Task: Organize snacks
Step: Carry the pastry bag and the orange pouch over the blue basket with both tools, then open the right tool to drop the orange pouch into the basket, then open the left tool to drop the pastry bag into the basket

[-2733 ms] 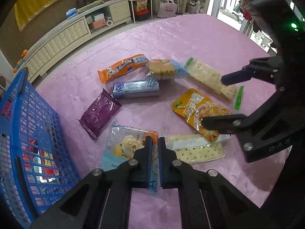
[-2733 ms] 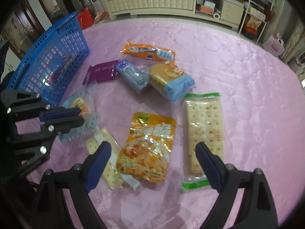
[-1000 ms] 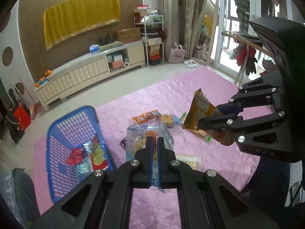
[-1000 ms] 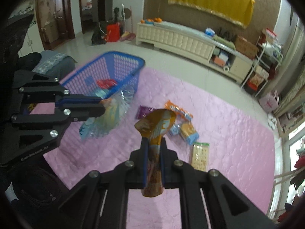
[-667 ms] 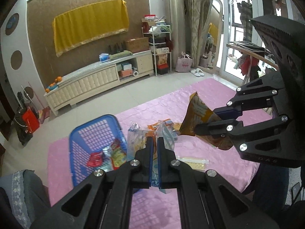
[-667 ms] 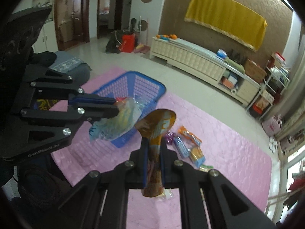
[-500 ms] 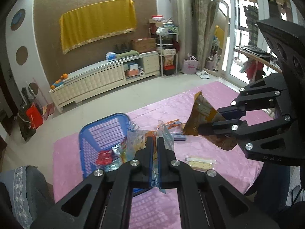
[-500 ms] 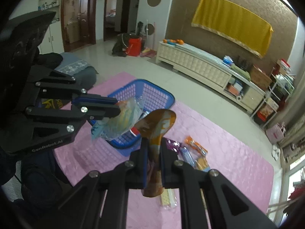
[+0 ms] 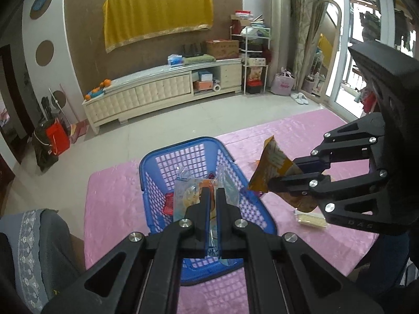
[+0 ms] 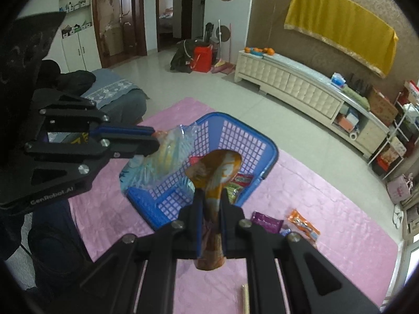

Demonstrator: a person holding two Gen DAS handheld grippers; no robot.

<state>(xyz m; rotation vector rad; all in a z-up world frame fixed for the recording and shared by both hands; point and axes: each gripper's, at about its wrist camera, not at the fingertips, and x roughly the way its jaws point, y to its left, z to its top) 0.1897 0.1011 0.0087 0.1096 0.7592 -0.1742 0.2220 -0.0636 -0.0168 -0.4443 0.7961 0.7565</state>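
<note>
Two snack packets held over blue basket (image 9: 146, 164)

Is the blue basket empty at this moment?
No. In the right wrist view the blue basket already holds a red snack packet on its floor.

pink cloth (image 10: 340, 209) | carries: blue basket (image 10: 272, 157), purple packet (image 10: 265, 222), orange packet (image 10: 303, 223), probably crackers (image 9: 313, 219)

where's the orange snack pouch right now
Clamped in the right tongs, the orange snack pouch hangs above the blue basket, right of the clear packet.
</note>
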